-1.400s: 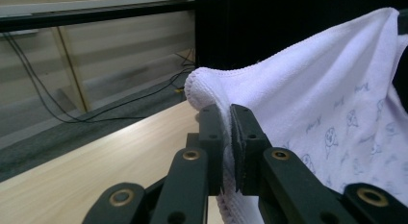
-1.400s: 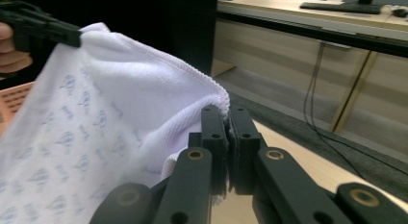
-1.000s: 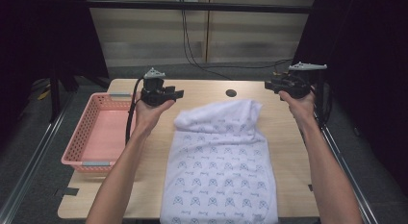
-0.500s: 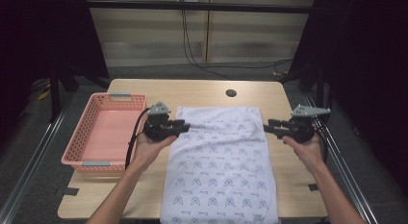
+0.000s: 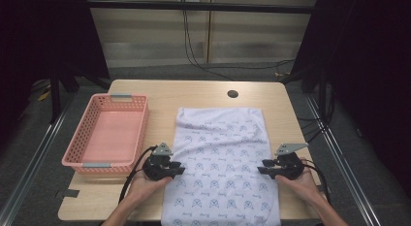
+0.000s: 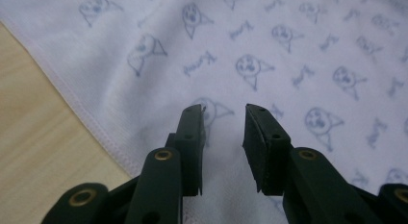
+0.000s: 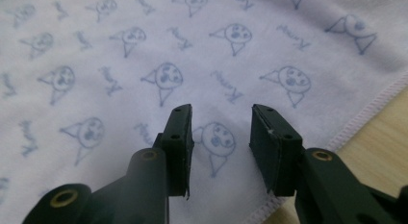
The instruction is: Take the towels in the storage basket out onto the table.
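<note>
Left tool (image 5: 177, 169) and right tool (image 5: 263, 169): both released, jaws parted over the towel (image 5: 220, 153) side edges. Next: grip both hems to fold.

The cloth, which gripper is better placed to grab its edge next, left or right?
Roughly even, slightly the right. Both grippers are open over the cloth. The right gripper has the hem just beside its jaw, while the left gripper sits a little farther in from its hem. Likely both grab together.
</note>
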